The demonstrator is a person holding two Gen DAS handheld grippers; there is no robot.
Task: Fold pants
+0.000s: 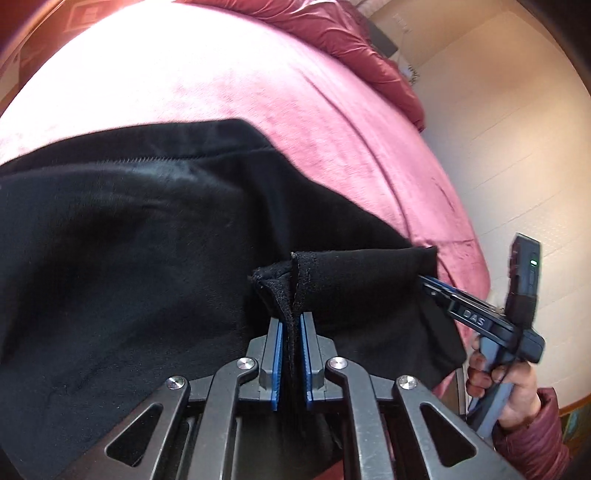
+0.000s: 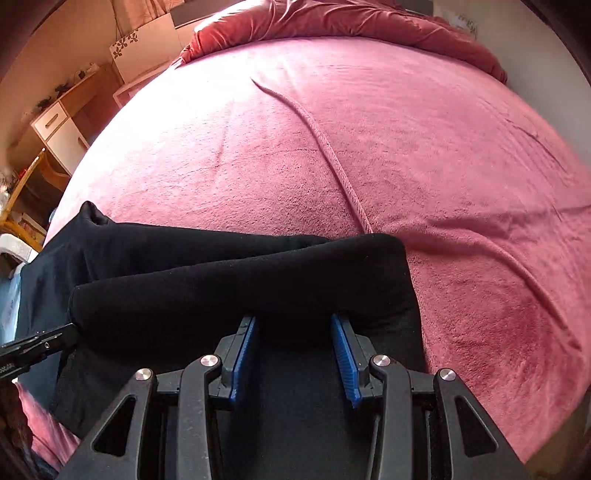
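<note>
Black pants [image 1: 129, 240] lie on a pink bed cover [image 1: 295, 118]. My left gripper [image 1: 291, 325] is shut on a bunched hem edge of the pants. In the left wrist view the right gripper [image 1: 428, 284] reaches into the fabric from the right, its fingertips hidden by the cloth. In the right wrist view the pants [image 2: 240, 280] are folded into a thick roll across the fingers. My right gripper [image 2: 295, 325] has its blue pads [image 2: 345, 362] wide apart, with the fold lying between them. The left gripper's fingers [image 2: 33, 350] show at the left edge.
A dark red duvet [image 2: 332, 22] is bunched at the head of the bed. A white and wood drawer unit [image 2: 59, 125] and a chair [image 2: 26, 192] stand left of the bed. The bed edge and pale floor [image 1: 517, 147] are on the right.
</note>
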